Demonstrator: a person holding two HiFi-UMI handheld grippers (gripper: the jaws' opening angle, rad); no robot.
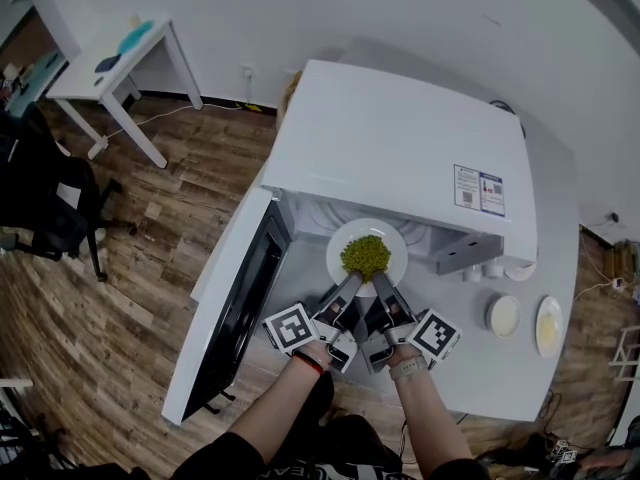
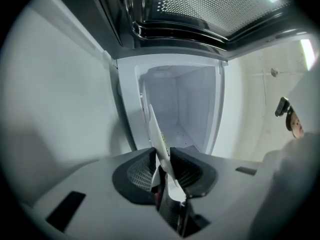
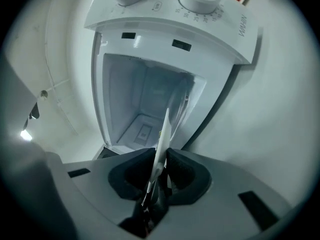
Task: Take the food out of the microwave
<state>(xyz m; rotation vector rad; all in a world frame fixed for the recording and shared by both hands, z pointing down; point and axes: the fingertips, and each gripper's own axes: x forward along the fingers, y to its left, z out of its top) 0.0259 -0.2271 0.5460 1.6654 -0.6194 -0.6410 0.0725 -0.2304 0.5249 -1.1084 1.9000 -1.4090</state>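
White door (image 1: 235, 308) of the microwave (image 1: 400, 148) stands swung wide at the left, so the opening step is done. In the middle, the plate (image 1: 395, 238) of green food (image 1: 365, 256) sits at the mouth of the cavity, its far part under the oven's top edge and its near rim clear of it. I judge the task about half done: the plate has yet to come fully out and be set on the table (image 1: 480, 373), where two small dishes (image 1: 503, 315) lie off to the right.

The left gripper (image 1: 350, 286) has the plate's near rim edge-on between its jaws. The pads (image 2: 140, 171) stand close on either side of the rim and seem to pinch it, though the contact on the left pad is hard to see for certain. The right gripper (image 1: 385, 288), just beside it, is clenched on the same rim, its jaws narrow and the thin white edge caught between them, with the empty cavity beyond.
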